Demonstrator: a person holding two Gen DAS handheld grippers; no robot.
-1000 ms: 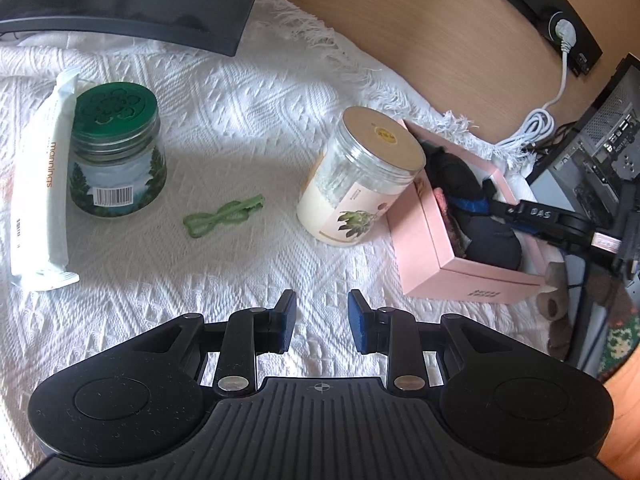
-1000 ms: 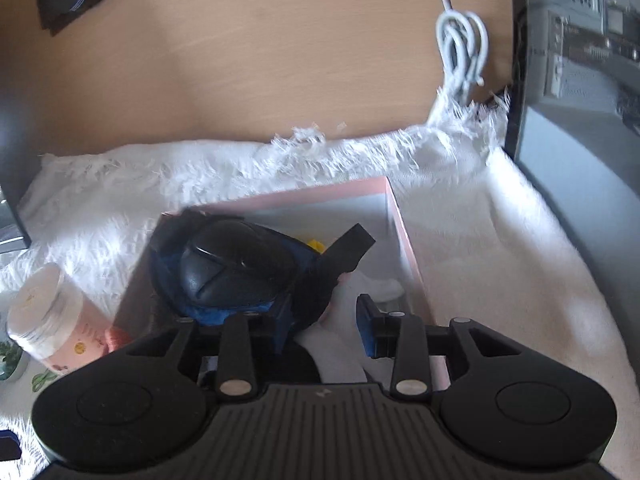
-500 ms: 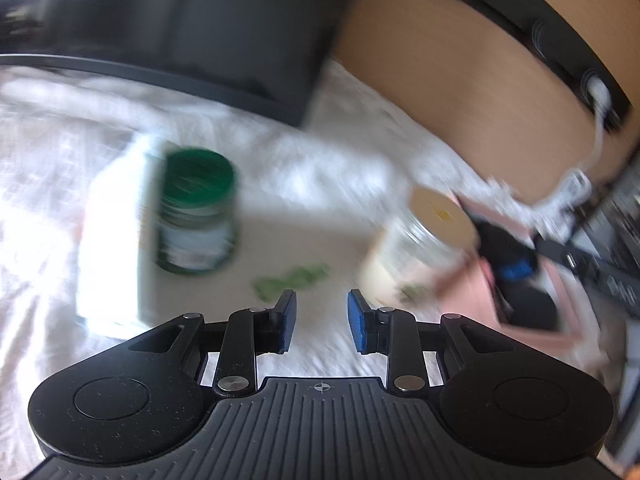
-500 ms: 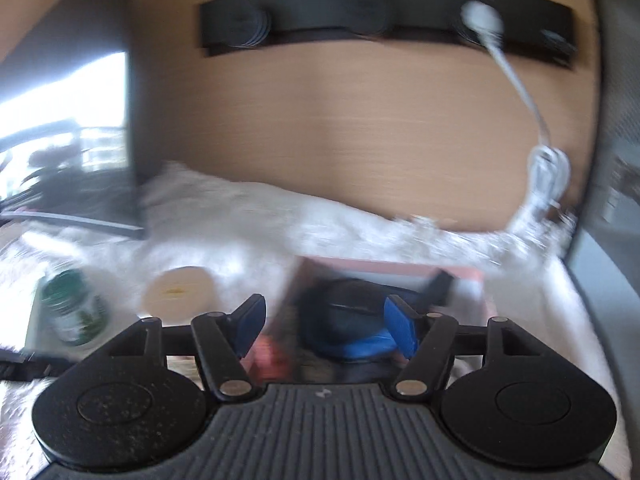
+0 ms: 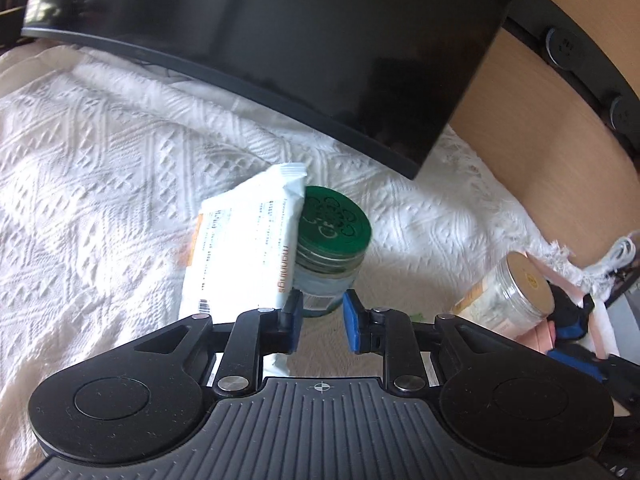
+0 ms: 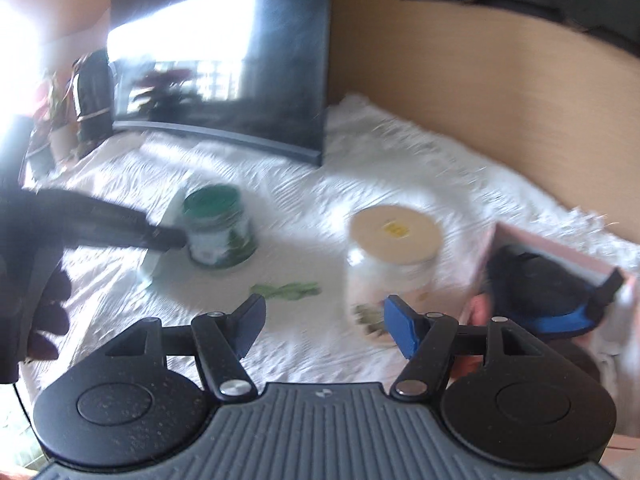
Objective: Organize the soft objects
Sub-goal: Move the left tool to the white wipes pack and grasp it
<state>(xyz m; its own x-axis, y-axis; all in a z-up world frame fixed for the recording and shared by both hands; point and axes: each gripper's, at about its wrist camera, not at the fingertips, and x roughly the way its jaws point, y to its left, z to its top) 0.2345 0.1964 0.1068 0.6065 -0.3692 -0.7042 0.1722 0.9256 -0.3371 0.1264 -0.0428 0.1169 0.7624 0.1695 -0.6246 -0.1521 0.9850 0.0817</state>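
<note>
The left hand-held gripper [image 5: 320,322], jaws apart and empty, is nearest the wipes pack [image 5: 244,268], lying just ahead-left, long axis pointing away; the right hand-held gripper [image 6: 324,330] is wide apart.

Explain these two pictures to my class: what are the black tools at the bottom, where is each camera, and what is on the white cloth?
Each black tool is a two-finger gripper that a person holds, with a camera looking along its fingers. One picture comes from the left gripper, the other from the right gripper; both are open and hold nothing. On the white cloth are a wipes packet leaning on a green-lidded jar, a tan-lidded jar, a small green bow and a pink box with dark soft things inside. A dark monitor stands behind.
</note>
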